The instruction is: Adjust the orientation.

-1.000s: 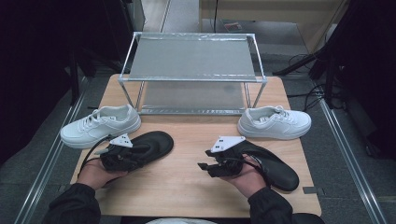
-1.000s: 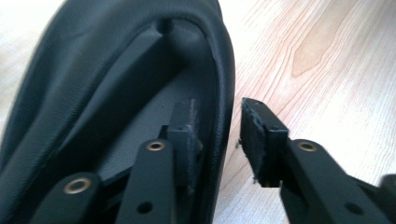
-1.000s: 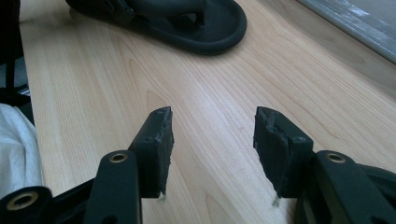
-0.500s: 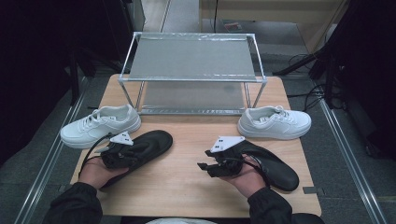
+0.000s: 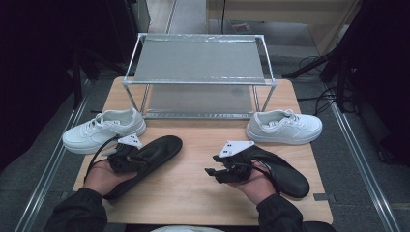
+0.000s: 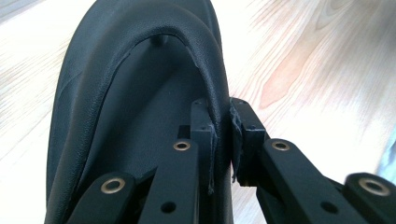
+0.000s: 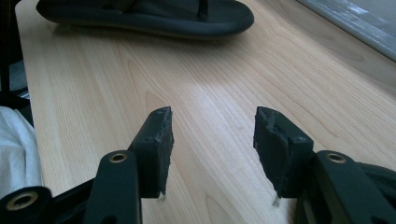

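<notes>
Left gripper (image 5: 126, 155) clamped on the side rim of the left black slipper (image 5: 153, 153), jaws having just closed with the rim pinched between the pads (image 6: 203, 135), near the front left corner of the worktop (image 5: 193, 193). Right gripper (image 5: 218, 171) with jaws spread and nothing between them, above bare wood toward the front edge. Right black slipper (image 5: 285, 175) lying by the front right corner. White sneakers (image 5: 102, 131) (image 5: 284, 126) at the left and right edges, metal rack (image 5: 198, 65) along the back edge.
</notes>
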The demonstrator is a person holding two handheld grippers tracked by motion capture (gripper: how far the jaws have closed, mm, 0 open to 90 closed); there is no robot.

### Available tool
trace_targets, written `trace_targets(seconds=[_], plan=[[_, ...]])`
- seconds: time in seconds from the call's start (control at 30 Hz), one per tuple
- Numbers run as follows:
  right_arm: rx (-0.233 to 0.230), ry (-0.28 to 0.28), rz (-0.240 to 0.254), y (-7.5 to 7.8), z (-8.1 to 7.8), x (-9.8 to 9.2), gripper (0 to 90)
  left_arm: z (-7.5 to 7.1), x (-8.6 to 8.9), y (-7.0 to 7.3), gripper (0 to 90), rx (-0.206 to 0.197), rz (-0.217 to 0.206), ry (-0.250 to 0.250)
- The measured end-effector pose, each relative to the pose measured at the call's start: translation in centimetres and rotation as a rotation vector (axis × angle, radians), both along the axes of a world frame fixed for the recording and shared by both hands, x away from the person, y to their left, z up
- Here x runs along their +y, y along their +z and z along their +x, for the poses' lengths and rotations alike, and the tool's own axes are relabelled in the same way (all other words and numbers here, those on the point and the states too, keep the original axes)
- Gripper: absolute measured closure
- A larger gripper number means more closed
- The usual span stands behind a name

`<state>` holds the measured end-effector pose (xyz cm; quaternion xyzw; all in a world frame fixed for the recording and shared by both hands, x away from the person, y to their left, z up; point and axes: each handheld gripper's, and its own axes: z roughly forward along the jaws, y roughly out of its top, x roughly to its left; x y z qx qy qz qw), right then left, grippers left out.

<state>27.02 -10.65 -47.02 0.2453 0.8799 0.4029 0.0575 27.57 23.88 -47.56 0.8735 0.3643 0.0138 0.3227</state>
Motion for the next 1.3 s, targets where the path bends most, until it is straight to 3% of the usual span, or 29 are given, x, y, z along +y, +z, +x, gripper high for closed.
trace_targets(seconds=[0.17,0.27,0.3,0.53,0.7,0.93,1.03,1.3], plan=[[0.003,-0.009,0.007,0.0,0.0,-0.1,48.7,0.4,-1.6,1.2,82.0,0.004,-0.031,-0.021],[0.006,-0.012,0.012,0.0,0.0,-0.1,48.6,0.6,-2.4,1.6,81.9,0.005,-0.031,-0.041],[0.007,-0.016,0.019,0.0,0.1,-0.2,48.4,0.9,-3.5,1.9,81.9,0.008,-0.024,-0.056],[0.012,-0.033,0.029,0.0,0.1,-0.5,48.4,2.4,-6.9,2.1,81.8,0.028,-0.013,-0.083],[0.014,-0.04,0.029,-0.1,0.1,-0.6,48.5,3.0,-8.8,2.0,81.9,0.036,-0.033,-0.072],[0.013,-0.05,0.026,-0.2,0.0,-0.6,48.5,3.4,-11.2,0.4,81.3,0.029,0.004,-0.078],[0.017,-0.057,0.028,-0.3,0.1,-0.5,48.5,3.5,-11.7,-0.9,81.7,0.037,-0.006,-0.085],[0.021,-0.072,0.015,-0.8,0.3,-0.2,48.5,3.5,-12.4,-2.2,79.4,0.046,-0.017,-0.11]])
